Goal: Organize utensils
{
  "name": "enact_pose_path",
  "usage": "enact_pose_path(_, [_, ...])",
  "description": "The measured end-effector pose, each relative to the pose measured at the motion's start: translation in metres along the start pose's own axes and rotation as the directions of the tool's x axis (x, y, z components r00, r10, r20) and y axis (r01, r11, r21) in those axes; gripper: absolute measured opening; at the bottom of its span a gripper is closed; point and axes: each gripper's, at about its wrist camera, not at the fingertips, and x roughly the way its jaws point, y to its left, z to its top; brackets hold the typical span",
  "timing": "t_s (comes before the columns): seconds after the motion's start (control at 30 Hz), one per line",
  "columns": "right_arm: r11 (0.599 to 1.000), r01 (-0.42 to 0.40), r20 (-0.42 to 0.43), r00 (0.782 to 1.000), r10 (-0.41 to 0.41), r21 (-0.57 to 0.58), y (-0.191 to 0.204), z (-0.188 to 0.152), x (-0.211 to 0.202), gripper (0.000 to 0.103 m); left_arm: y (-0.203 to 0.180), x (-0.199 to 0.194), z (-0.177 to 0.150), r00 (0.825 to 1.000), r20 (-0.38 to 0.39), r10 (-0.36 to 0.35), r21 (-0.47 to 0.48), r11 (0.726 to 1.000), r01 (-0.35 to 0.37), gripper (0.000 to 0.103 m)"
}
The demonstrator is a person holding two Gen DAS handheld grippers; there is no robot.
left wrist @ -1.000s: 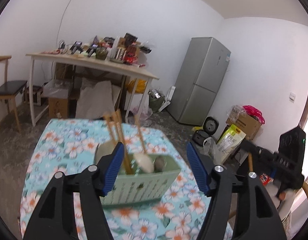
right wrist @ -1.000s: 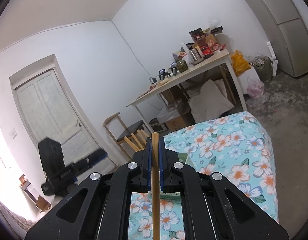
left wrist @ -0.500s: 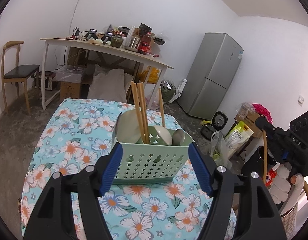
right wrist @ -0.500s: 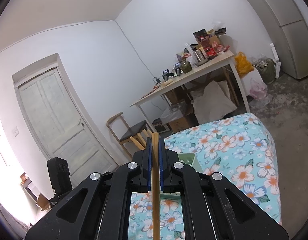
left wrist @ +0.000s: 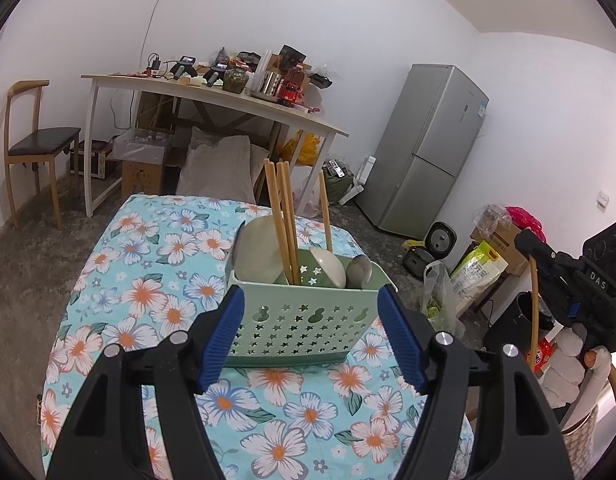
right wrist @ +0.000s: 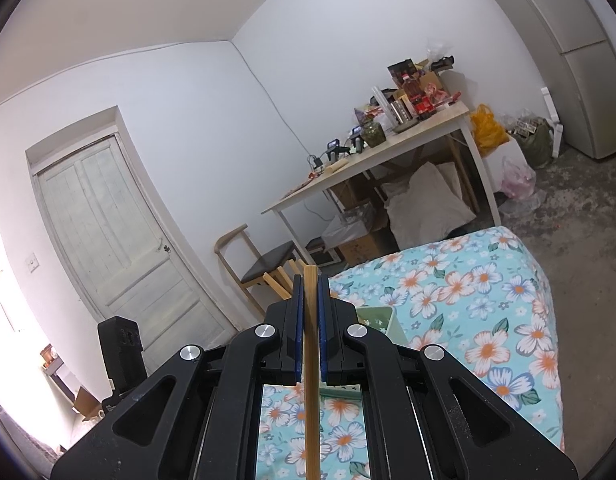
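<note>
White-walled room, grey floor, a floral tablecloth over the near table. On it, a pale green perforated utensil basket, upright, holding three wooden chopsticks standing tall, plus bowls and spoons tucked inside. Left gripper spread wide, blue pads either side of the basket's near wall, whether touching it not clear; nothing held. Right gripper clamped tight on a single chopstick, its top poking just past the fingertips, shaft running down toward the cloth. Same gripper seen at far right in the left view, well apart from the basket. Beyond: cluttered desk, wooden chair far left, grey fridge far right, white door.
</note>
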Motion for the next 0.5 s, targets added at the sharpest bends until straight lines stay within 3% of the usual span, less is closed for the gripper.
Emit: enact_pose_path(0.5, [1.000, -0.006, 0.006, 1.000, 0.006, -0.001, 0.0031, 0.0027, -0.0005, 0.005, 0.0002, 0.0006, 0.0000, 1.000, -0.001, 0.000, 0.003, 1.000, 0.000, 0.067])
